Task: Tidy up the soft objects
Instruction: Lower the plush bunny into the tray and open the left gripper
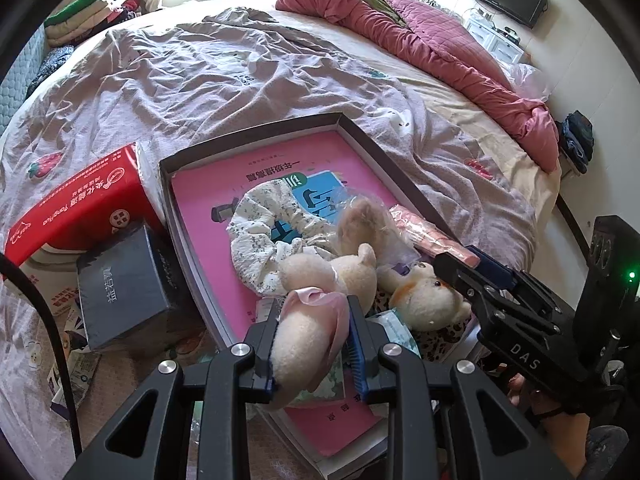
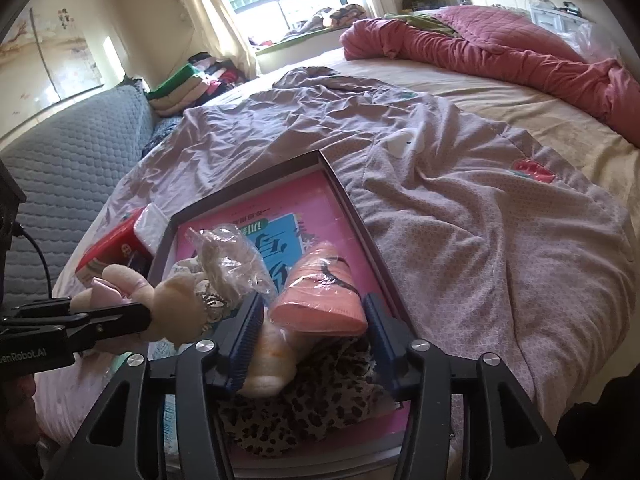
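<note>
A shallow box (image 1: 256, 136) with a pink book inside lies on the bed and holds soft things. My left gripper (image 1: 312, 344) is shut on a cream plush rabbit with a pink bow (image 1: 304, 332), held over the box's near end; it also shows in the right wrist view (image 2: 132, 300). My right gripper (image 2: 312, 336) has wide jaws around a salmon pink bagged packet (image 2: 320, 292), pads touching its sides. A second cream plush (image 1: 424, 300), a floral scrunchie (image 1: 272, 232), crumpled clear plastic (image 2: 228, 260) and a leopard cloth (image 2: 304, 404) lie in the box.
A red tissue pack (image 1: 84, 208) and a dark box (image 1: 124, 284) sit left of the shallow box. A rumpled mauve sheet (image 1: 192, 80) covers the bed, a pink quilt (image 1: 420, 40) is bunched at the far side. A grey sofa (image 2: 68, 152) stands left.
</note>
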Action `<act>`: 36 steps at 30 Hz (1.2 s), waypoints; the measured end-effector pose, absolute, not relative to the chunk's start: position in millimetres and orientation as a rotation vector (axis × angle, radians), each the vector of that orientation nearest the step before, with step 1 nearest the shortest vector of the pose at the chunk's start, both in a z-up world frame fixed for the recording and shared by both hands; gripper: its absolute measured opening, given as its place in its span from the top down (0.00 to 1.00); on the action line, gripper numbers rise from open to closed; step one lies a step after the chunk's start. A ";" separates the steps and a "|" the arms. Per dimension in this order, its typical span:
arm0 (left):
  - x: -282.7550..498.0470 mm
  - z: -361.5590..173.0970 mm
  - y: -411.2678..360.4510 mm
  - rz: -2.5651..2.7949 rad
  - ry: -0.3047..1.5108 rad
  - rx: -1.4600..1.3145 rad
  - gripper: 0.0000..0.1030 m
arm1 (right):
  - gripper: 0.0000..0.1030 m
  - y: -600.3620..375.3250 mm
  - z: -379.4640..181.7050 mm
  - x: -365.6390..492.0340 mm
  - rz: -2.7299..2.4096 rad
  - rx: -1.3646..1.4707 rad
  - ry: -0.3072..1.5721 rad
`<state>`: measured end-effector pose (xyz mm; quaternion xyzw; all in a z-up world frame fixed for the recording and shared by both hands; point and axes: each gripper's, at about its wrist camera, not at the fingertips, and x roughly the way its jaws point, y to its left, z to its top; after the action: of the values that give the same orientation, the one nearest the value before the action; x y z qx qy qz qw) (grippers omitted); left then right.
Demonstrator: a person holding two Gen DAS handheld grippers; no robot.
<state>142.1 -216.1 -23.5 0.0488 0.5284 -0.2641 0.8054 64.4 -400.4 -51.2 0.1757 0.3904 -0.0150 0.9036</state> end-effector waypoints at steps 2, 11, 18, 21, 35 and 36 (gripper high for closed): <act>143.5 -25.5 -216.2 -0.565 1.142 0.094 0.72 | 0.45 -400.2 -49.6 64.5 -0.030 0.357 0.806; 147.4 -29.0 -218.7 -0.562 1.155 0.088 0.72 | 0.43 -407.6 -40.9 59.5 -0.052 0.369 0.798; 150.5 -26.5 -220.7 -0.568 1.155 0.078 0.71 | 0.43 -404.4 -30.8 58.0 -0.038 0.359 0.791; 151.1 -27.5 -220.8 -0.561 1.161 0.071 0.70 | 0.43 -402.1 -26.6 57.7 -0.028 0.350 0.790; 143.0 -21.7 -216.2 -0.570 1.123 0.081 0.61 | 0.28 -394.5 -16.5 52.5 -0.023 0.311 0.807; 142.5 -19.7 -215.6 -0.569 1.118 0.083 0.61 | 0.28 -393.9 -15.1 52.2 -0.021 0.311 0.807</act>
<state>142.5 -215.6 -19.7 0.0387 0.5228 -0.2661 0.8089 52.2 -393.9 -15.1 0.1506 0.3909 -0.0102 0.9080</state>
